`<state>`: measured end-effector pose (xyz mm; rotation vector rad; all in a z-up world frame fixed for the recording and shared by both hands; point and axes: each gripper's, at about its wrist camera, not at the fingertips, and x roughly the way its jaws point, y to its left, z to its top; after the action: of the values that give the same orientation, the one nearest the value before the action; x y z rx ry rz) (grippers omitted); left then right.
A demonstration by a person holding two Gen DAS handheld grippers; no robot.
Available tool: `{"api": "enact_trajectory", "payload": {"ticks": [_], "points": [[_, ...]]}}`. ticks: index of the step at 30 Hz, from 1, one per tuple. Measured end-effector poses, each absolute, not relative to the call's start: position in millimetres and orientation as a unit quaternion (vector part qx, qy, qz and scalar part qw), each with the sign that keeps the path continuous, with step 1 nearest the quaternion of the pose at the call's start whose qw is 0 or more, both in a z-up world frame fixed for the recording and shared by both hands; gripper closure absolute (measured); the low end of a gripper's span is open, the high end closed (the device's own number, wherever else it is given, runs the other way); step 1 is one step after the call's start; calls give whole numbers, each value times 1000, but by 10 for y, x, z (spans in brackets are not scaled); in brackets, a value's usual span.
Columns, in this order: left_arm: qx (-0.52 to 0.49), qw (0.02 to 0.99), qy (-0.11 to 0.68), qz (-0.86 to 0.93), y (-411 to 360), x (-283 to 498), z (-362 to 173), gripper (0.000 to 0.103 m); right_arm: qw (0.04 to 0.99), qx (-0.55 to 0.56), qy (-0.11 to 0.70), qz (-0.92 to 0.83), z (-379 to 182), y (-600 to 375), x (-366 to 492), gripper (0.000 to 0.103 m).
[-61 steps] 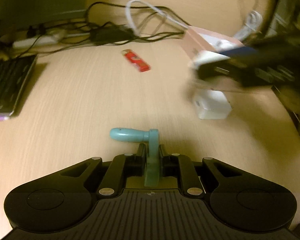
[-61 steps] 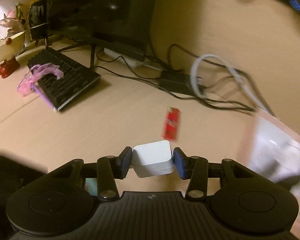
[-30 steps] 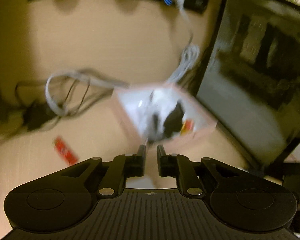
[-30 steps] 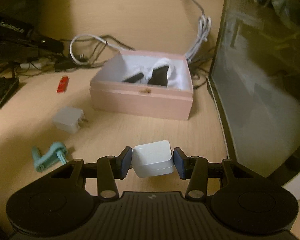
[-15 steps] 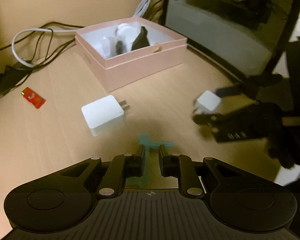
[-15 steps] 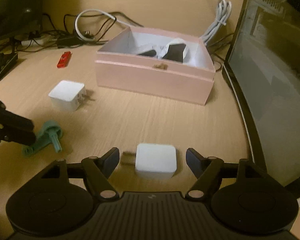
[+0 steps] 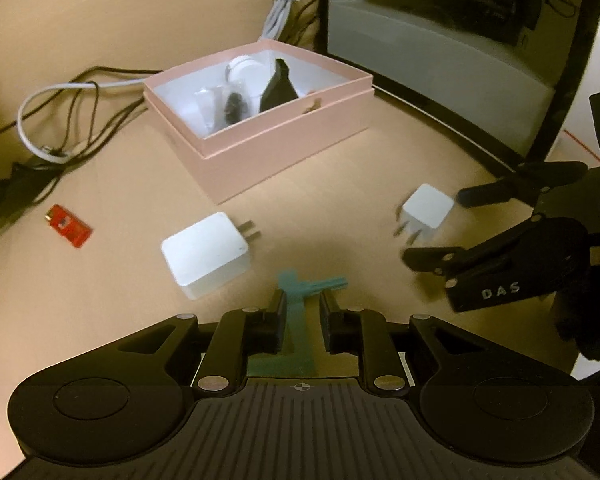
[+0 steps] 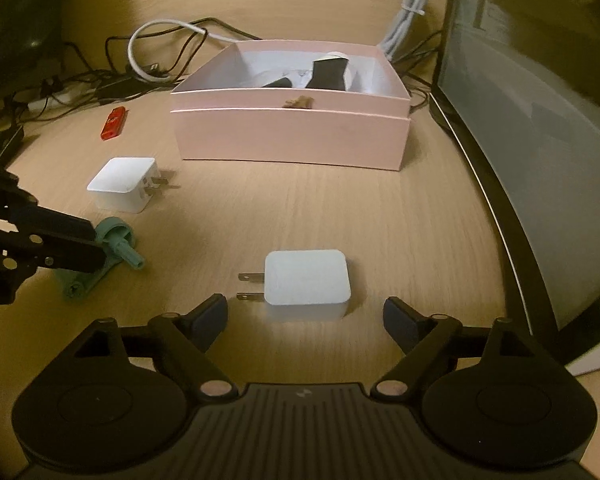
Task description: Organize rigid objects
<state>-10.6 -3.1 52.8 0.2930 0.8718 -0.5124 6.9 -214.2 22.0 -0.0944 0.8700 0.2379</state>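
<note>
Fingers (image 8: 214, 314) of the right gripper (image 8: 305, 314) are spread wide, holding nothing; the small white cube-shaped wall charger (image 8: 306, 282) lies on the pale wood-grain tabletop (image 8: 260, 208) between them, touching neither, with its two prongs pointing to the left of the view. On the left gripper (image 7: 302, 316), the fingers (image 7: 274, 322) stand only a little apart on either side of the teal plastic crank-shaped handle (image 7: 300, 292); whether they pinch it cannot be told. In the right wrist view that handle (image 8: 100, 258) seems to rest on the tabletop.

Just beside the handle lies a larger white square plug adapter (image 7: 205, 254), its prongs towards the open pink cardboard box (image 7: 284, 148). That box sits farther back and holds a black object (image 7: 278, 88) and some pale, clear items too unclear to name. A small red flat rectangular piece (image 7: 69, 226) lies well apart from the box, near tangled black and white cables (image 7: 56, 120). Next to the box stands a dark monitor screen (image 8: 540, 100).
</note>
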Motion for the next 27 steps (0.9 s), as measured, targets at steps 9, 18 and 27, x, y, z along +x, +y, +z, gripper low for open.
{"api": "enact_trajectory", "payload": {"ticks": [9,18,27], "points": [[134,844,453,-254,-44,-14,339,79,916,-28,391,87,120,-2186,-5,0],[128,822,463,-306,-86,-2,311,43,919,-26,384,86,98,-2180,-13,0],[126,830,459,-291,-268,-44,275,22,920,-26,381,87,89,-2185,-29,0]]}}
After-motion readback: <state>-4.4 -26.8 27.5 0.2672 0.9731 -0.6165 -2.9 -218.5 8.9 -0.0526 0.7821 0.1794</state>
